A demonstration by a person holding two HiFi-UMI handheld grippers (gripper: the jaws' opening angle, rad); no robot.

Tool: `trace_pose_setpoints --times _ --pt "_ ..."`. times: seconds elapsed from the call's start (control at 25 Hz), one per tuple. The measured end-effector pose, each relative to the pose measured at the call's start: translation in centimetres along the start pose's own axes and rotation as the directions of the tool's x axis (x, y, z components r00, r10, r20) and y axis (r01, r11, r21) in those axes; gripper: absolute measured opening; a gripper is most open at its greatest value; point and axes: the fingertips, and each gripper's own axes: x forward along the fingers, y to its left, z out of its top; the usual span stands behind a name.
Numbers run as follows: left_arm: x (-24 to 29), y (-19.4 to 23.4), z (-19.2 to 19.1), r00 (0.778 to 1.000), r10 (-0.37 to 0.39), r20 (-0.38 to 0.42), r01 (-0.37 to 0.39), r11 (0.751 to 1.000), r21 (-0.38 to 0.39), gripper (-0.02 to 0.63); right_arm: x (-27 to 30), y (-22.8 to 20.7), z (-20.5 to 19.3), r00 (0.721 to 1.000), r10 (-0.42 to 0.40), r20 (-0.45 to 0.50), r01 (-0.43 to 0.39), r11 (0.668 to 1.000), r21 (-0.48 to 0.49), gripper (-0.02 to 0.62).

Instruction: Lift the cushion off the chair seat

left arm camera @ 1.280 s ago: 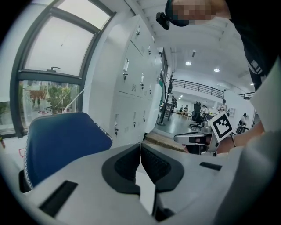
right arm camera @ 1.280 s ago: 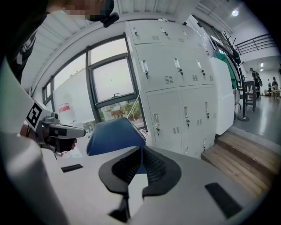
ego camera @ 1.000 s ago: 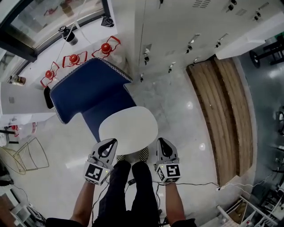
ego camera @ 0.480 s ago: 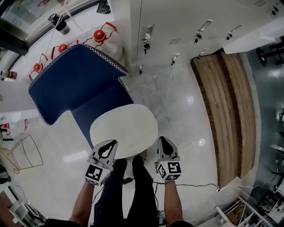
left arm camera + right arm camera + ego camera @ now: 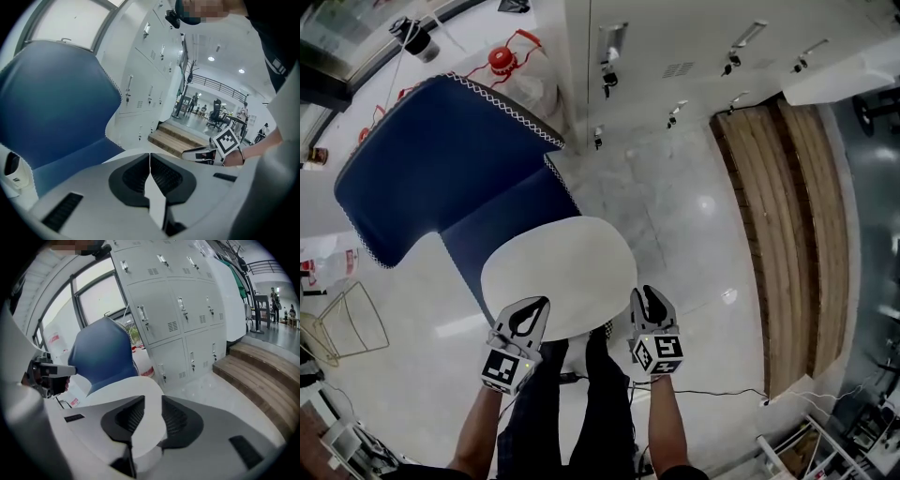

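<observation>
A round white cushion (image 5: 558,272) lies over the seat of a blue chair (image 5: 441,159). Both grippers are at its near edge, one on each side of the person's legs. My left gripper (image 5: 528,314) is shut on the cushion's rim. In the left gripper view its jaws (image 5: 150,157) nearly meet, with a sliver of white cushion (image 5: 154,199) pinched between them. My right gripper (image 5: 645,300) has just been opening. In the right gripper view (image 5: 153,401) a gap shows between its pads, with the cushion's edge (image 5: 140,385) inside it. The chair back (image 5: 103,352) rises behind.
Grey lockers (image 5: 675,37) stand behind the chair. Wooden steps (image 5: 787,206) run down the right side. Red-handled jugs (image 5: 502,58) sit by the window wall, and a wire basket (image 5: 337,328) is at the left. A cable (image 5: 712,389) trails on the glossy floor.
Both grippers have come down with the cushion's near edge toward the seat. The chair and cushion appear larger and have shifted left in the head view.
</observation>
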Motion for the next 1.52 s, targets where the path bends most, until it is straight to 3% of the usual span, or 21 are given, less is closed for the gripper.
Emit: trace_pose_setpoints --times 0.04,0.24,0.4,0.56,0.96,1.12,1.2,1.28,1.52 --pt "0.1 0.0 -0.2 1.0 0.001 -0.001 -0.001 1.0 0.001 0.02 0.4 -0.1 -0.5 1.0 0.009 -0.011 -0.009 1.0 0.012 0.136" --pt "0.5 0.2 -0.7 1.0 0.016 0.003 -0.016 1.0 0.006 0.02 2.1 -0.7 -2.7 0.997 0.045 -0.062 -0.042 0.998 0.053 0.219" --pt "1.2 0.7 -0.3 0.996 0.036 0.078 -0.035 0.999 -0.008 0.019 3.1 -1.2 -4.4 0.993 0.08 -0.088 -0.07 0.991 0.112 0.245" --pt "1.4 1.1 -0.9 0.998 0.04 0.048 -0.04 0.999 0.014 0.02 3.8 -1.3 -5.6 0.99 0.098 -0.106 -0.083 0.987 0.135 0.253" --pt "2.1 1.9 -1.3 0.995 0.056 0.079 -0.058 0.998 0.024 0.018 5.4 -1.0 -6.6 0.984 0.149 -0.102 -0.127 0.973 0.194 0.253" --pt "1.7 2.0 -1.7 0.997 0.058 0.042 -0.06 0.998 0.033 0.02 5.1 -0.7 -6.3 0.98 0.17 -0.101 -0.149 0.971 0.186 0.246" --pt "1.8 2.1 -1.3 0.996 0.065 0.066 -0.067 0.997 0.03 0.02 4.9 -1.0 -6.1 0.981 0.163 -0.106 -0.144 0.975 0.166 0.199" --pt "1.7 2.0 -1.4 0.997 0.062 0.036 -0.064 0.997 0.04 0.02 4.8 -1.2 -5.9 0.981 0.157 -0.111 -0.139 0.978 0.155 0.146" --pt "1.2 1.7 -0.4 0.996 0.065 0.061 -0.067 0.997 0.041 0.02 3.9 -1.0 -5.1 0.986 0.133 -0.105 -0.118 0.984 0.135 0.069"
